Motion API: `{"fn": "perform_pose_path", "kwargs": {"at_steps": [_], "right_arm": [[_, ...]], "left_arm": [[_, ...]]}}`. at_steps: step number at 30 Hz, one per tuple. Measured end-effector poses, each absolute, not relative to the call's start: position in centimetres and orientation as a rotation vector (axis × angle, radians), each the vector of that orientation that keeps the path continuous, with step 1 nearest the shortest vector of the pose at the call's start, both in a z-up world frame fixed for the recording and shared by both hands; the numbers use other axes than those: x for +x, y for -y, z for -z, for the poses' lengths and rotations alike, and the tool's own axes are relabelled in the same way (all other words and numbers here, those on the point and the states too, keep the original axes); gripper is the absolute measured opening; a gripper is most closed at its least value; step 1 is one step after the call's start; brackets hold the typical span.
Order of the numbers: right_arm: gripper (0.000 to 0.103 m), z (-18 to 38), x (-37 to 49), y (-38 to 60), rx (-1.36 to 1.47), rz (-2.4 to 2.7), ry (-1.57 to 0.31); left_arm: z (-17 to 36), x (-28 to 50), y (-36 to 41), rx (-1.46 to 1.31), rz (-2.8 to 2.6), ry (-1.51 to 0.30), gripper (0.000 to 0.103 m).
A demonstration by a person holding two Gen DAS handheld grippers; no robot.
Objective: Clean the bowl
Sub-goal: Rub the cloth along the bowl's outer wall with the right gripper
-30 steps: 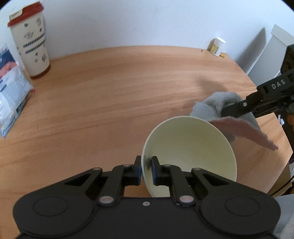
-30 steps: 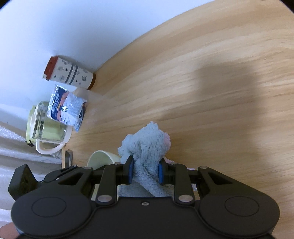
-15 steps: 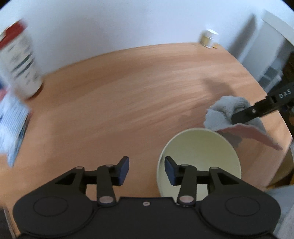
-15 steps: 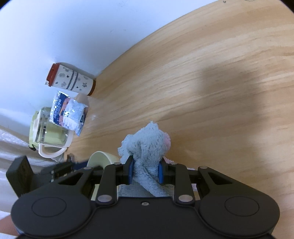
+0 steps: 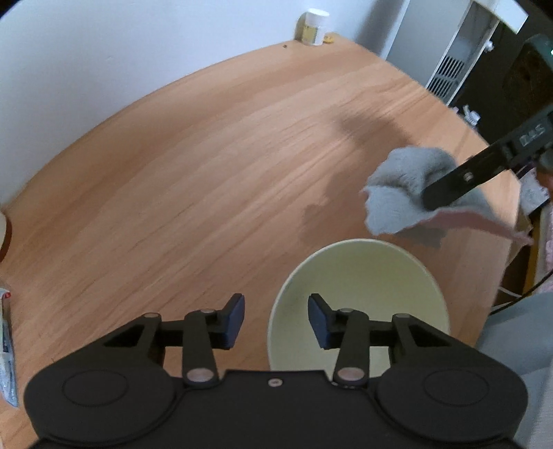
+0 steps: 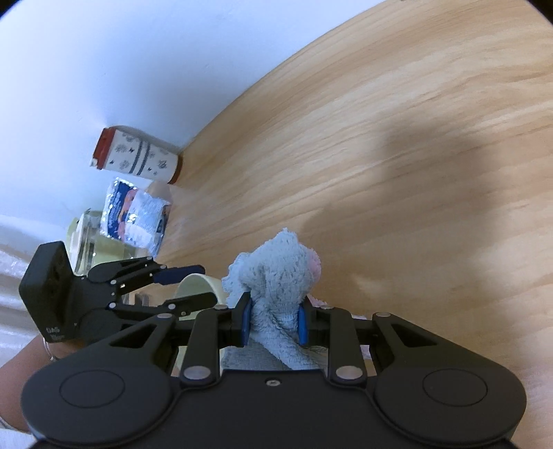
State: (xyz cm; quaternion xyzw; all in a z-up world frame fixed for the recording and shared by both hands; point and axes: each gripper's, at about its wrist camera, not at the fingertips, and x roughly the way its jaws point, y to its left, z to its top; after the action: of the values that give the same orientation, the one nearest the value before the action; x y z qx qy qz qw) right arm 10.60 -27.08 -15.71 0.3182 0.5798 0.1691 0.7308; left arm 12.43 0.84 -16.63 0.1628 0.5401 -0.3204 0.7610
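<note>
Worktop (image 5: 193,179): round, light wood, set against a white wall
Bowl (image 5: 366,276): pale yellow-green, on the near right part of the worktop, mouth up; interior looks bare
Left gripper (image 5: 276,319): above the bowl's near left rim, pointing steeply down; jaws apart and closing, one finger outside the rim, one over the interior; pads not pressing on the wall
Right gripper (image 6: 273,323): pressed onto a bunched grey-blue cloth (image 6: 276,276), which stands up between the blue pads
Cloth position: in the left wrist view, raised just beyond the bowl's far right rim, apart from the bowl; a pinkish edge trails to the right
Far left of worktop: patterned tumbler (image 6: 136,159) with red lid by the wall; foil packet (image 6: 136,217) next to it; clear jug (image 6: 83,241) with pale lid behind the packet
Far edge: small white-capped jar (image 5: 314,27) against the wall
Person: a hand (image 6: 38,362) behind the left gripper body
</note>
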Motion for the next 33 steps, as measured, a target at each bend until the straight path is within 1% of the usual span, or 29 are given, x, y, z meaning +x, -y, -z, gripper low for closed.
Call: {"fn": "perform_pose_path", "kwargs": {"at_steps": [1, 2, 7, 12, 15, 20, 25, 29, 31, 33], "right_arm": [[0.03, 15.7, 10.4, 27.2, 0.704, -0.369, -1.275], [0.03, 15.7, 10.3, 27.4, 0.709, -0.364, -1.273], [0.03, 15.8, 10.0, 27.5, 0.716, -0.365, -1.276], [0.03, 15.9, 10.5, 27.4, 0.684, -0.363, -1.291], [0.03, 16.1, 11.1, 27.3, 0.691, -0.374, -1.292], [0.03, 16.2, 12.7, 26.4, 0.658, -0.399, -1.303], [0.03, 16.5, 13.8, 24.9, 0.644, -0.445, -1.319], [0.03, 16.6, 14.6, 23.1, 0.627, -0.484, -1.335], [0.03, 16.7, 15.0, 22.3, 0.629, -0.501, -1.347], [0.03, 16.7, 15.2, 21.8, 0.618, -0.512, -1.354]], "left_arm": [[16.7, 12.4, -0.9, 0.346, 0.701, -1.179, 0.027], [16.8, 12.3, -1.0, 0.325, 0.712, -1.183, 0.018], [17.1, 12.0, -1.7, 0.235, 0.698, -1.174, 0.017], [17.5, 11.0, -3.3, 0.072, 0.555, -1.191, 0.01], [17.9, 10.3, -4.0, -0.048, 0.471, -1.232, 0.008], [18.1, 8.4, -4.7, -0.165, 0.358, -1.251, 0.009], [18.3, 7.0, -4.5, -0.218, 0.282, -1.258, 0.009], [18.4, 6.6, -4.5, -0.226, 0.297, -1.278, 0.01], [18.4, 6.6, -4.7, -0.223, 0.295, -1.281, 0.012], [18.5, 6.7, -4.8, -0.222, 0.293, -1.286, 0.02]]}}
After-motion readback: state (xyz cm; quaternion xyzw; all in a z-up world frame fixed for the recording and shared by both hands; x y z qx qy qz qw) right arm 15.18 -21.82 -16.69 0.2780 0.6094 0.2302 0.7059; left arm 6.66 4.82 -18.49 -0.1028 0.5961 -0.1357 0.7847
